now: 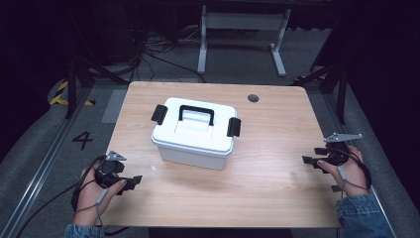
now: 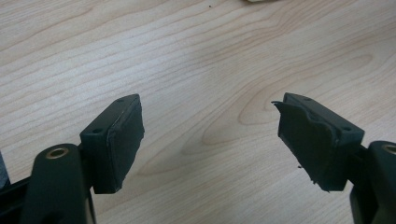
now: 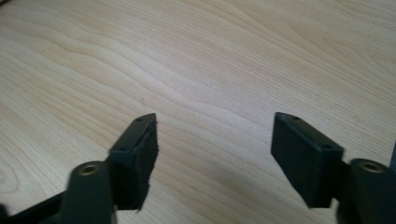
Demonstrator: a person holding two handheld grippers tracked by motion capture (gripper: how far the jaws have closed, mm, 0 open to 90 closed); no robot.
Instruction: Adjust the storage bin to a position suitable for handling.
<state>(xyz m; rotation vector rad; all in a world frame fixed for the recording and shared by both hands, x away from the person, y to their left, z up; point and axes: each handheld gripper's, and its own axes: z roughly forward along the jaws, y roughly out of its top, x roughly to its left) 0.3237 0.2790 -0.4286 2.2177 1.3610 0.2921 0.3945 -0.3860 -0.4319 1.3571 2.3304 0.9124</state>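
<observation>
A white plastic storage box [image 1: 194, 133] with a black carry handle [image 1: 196, 114] and a black latch at each end stands lid-on in the middle of the wooden table [image 1: 267, 173]. My left gripper [image 1: 133, 181] rests low at the table's near left corner, open, its jaws pointing right toward the centre. My right gripper [image 1: 308, 161] hovers at the right edge, open, jaws pointing left. In the left gripper view the gripper [image 2: 210, 135] has only bare wood between its pads [image 2: 123, 140]. The right gripper view likewise has the gripper [image 3: 215, 154] spread over bare wood.
A round cable hole [image 1: 253, 98] sits near the table's far right edge. Behind the table stand a white desk frame [image 1: 242, 29] and loose cables on a grey floor. A metal rail [image 1: 39, 168] runs along the left side.
</observation>
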